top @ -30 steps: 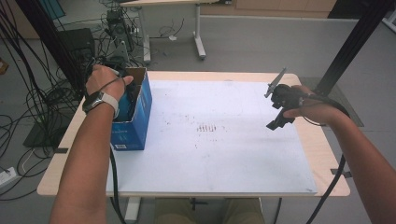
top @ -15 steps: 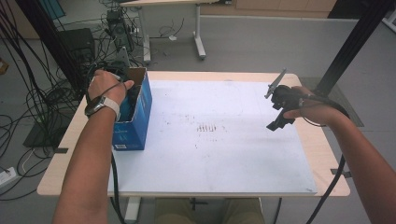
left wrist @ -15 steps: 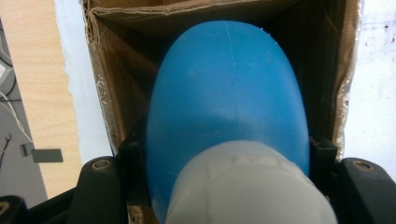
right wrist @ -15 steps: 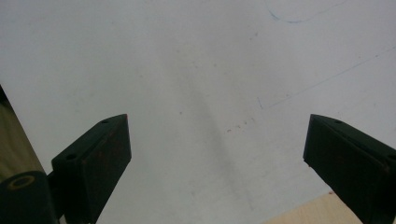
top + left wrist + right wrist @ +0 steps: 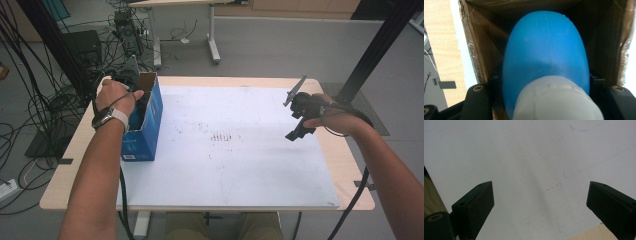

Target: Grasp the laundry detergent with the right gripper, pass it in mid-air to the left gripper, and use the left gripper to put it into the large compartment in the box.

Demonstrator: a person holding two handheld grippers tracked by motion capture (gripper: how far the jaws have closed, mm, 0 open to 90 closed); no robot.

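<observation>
Gripping a smooth blue, white-capped bottle (image 5: 546, 50) inside the box (image 5: 150, 125): left gripper (image 5: 546, 87).

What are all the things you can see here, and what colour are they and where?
Box: one, blue outside, brown cardboard inside, open, at the table's left edge.
Bottle: one, blue with a white cap, down in the box, clamped in the left gripper.
Mat: one, white with small dark marks, covering the table.
Table: one, light wood.
Cables: many, black, on the floor at left.
Watch: one, white strap, on the left wrist.
Left gripper: black, inside the box.
Right gripper: black, jaws wide apart, above the mat's right side.
</observation>
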